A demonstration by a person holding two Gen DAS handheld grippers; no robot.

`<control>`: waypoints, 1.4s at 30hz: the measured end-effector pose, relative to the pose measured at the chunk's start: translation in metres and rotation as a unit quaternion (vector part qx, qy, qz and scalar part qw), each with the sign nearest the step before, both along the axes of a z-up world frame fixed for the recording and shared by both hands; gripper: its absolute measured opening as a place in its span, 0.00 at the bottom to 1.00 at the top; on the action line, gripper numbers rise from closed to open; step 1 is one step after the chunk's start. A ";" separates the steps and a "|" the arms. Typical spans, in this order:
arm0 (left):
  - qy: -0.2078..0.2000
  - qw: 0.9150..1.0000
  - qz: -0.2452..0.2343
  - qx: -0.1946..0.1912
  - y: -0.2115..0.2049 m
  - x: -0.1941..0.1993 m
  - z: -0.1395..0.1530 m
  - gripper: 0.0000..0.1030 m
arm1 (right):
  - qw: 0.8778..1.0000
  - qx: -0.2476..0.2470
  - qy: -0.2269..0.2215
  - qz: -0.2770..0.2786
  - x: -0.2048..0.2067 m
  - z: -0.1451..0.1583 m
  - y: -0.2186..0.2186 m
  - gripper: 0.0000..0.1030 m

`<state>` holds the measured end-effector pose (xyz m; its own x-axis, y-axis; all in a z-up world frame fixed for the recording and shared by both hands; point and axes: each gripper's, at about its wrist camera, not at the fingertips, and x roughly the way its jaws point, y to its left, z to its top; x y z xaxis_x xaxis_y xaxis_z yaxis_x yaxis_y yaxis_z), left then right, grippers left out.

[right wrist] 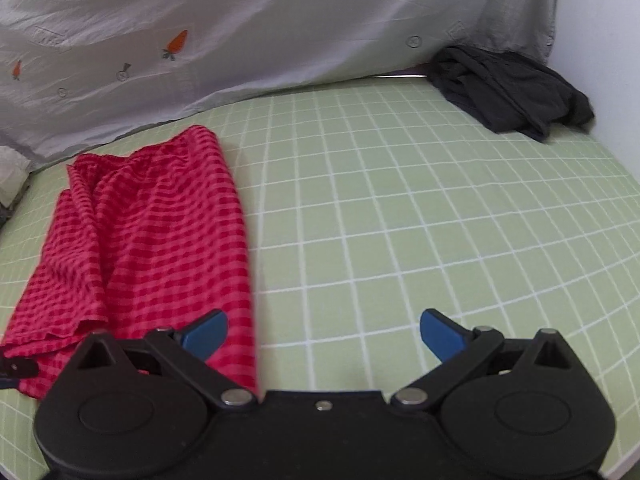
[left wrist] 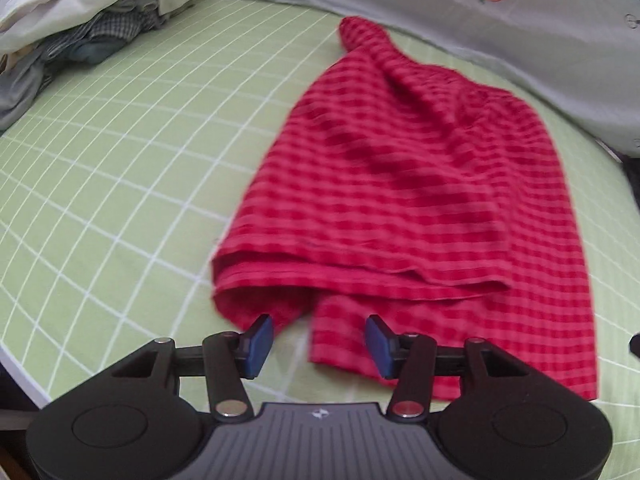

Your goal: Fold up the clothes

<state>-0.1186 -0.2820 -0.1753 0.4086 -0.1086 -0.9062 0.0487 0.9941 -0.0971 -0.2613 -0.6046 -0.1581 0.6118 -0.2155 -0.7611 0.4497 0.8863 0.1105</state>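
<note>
A red checked garment [left wrist: 400, 184] lies lengthwise on the green grid bed sheet [left wrist: 120, 160], folded over itself with its near hem doubled. My left gripper [left wrist: 320, 340] is open and empty, just short of the near hem, its blue pads either side of a gap in the cloth. In the right wrist view the same garment [right wrist: 152, 240] lies at the left. My right gripper [right wrist: 324, 332] is wide open and empty above the sheet [right wrist: 400, 220]; its left pad [right wrist: 206, 332] is over the garment's near right edge.
A pile of unfolded clothes and white cloth [left wrist: 80, 20] sits at the far left. A dark grey garment [right wrist: 508, 92] lies crumpled at the far right corner. A grey quilt with carrot prints [right wrist: 240, 40] runs along the back. A white wall [right wrist: 600, 80] bounds the right.
</note>
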 end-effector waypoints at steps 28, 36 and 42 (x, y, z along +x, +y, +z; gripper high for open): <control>0.009 0.997 -0.045 0.056 0.020 0.019 -0.021 0.93 | 0.982 0.108 0.000 0.153 0.104 -0.020 0.103 0.02; 0.007 0.998 -0.032 0.057 0.023 0.015 -0.022 0.95 | 0.989 0.090 -0.038 0.110 0.073 0.012 0.075 0.02; 0.006 0.998 -0.020 0.058 0.024 0.011 -0.022 0.95 | 0.995 0.067 -0.037 0.065 0.030 0.023 0.048 0.02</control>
<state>-0.1078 -0.2578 -0.1969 0.3954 -0.0194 -0.9183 0.0879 0.9960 0.0167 -0.2313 -0.5564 -0.1353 0.6837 -0.0310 -0.7291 0.3189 0.9113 0.2603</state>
